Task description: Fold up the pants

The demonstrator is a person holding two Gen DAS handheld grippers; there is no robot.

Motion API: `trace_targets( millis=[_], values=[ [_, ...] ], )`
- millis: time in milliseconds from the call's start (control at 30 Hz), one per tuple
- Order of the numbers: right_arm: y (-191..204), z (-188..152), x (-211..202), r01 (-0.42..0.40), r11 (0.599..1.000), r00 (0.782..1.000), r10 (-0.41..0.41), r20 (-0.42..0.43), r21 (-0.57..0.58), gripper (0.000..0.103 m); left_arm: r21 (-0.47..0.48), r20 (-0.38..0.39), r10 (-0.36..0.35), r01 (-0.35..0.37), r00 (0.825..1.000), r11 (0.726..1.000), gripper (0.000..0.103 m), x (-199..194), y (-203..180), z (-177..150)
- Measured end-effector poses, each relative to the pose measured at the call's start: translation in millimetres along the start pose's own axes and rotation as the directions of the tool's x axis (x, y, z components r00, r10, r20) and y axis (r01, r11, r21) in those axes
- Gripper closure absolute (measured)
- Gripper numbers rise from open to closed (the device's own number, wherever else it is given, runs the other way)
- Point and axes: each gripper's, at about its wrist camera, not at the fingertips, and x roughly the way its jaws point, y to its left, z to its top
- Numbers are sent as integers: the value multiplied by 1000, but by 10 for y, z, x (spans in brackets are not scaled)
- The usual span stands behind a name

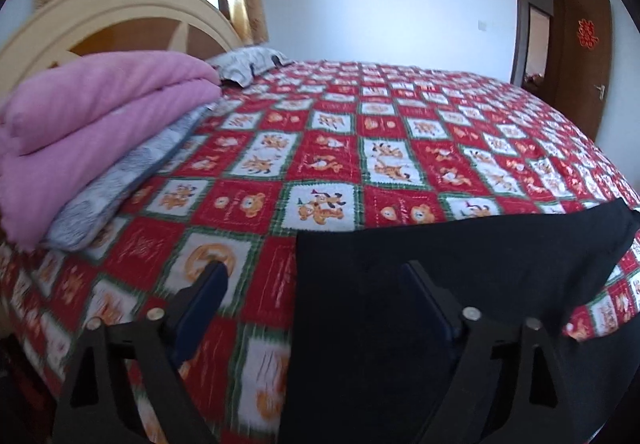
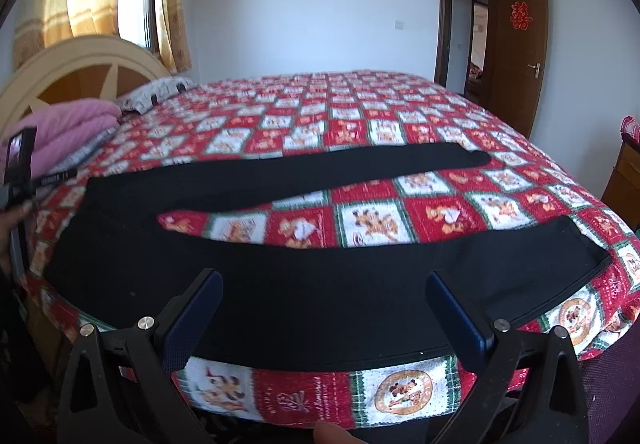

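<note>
Black pants (image 2: 304, 284) lie flat on the red patterned bedspread (image 2: 360, 112), waist at the left, both legs spread apart toward the right. My right gripper (image 2: 324, 284) is open and empty, hovering over the near leg by the bed's front edge. In the left wrist view the pants (image 1: 420, 284) fill the lower right. My left gripper (image 1: 316, 272) is open and empty above the waist's left edge, one finger over the bedspread (image 1: 360, 148), the other over the black cloth. The left gripper also shows at the far left of the right wrist view (image 2: 18, 180).
A folded pink blanket (image 1: 88, 132) on a grey pillow (image 1: 120, 184) lies by the cream headboard (image 1: 120, 4). Another pillow (image 1: 248, 64) sits behind it. A brown door (image 2: 516, 52) stands open at the far right. A wooden cabinet (image 2: 624, 172) stands right of the bed.
</note>
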Motion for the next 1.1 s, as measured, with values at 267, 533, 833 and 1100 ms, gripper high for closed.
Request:
trace_targets(
  millis=[267, 533, 833, 1100],
  values=[
    [-209, 13, 336, 48, 999, 997, -47, -67, 25, 1, 11, -129, -48, 50, 990, 999, 41, 700, 123, 82],
    [-485, 181, 516, 91, 996, 994, -91, -58, -8, 3, -15, -163, -114, 113, 980, 993, 81, 919, 215, 88],
    [-1425, 785, 833, 166, 985, 985, -163, -58, 53, 22, -44, -157, -149, 144, 976, 989, 87, 955, 264, 88],
    [-2260, 1500, 1370, 239, 965, 968, -228, -100, 112, 22, -68, -155, -163, 154, 974, 986, 71, 1039, 290, 131]
  ],
)
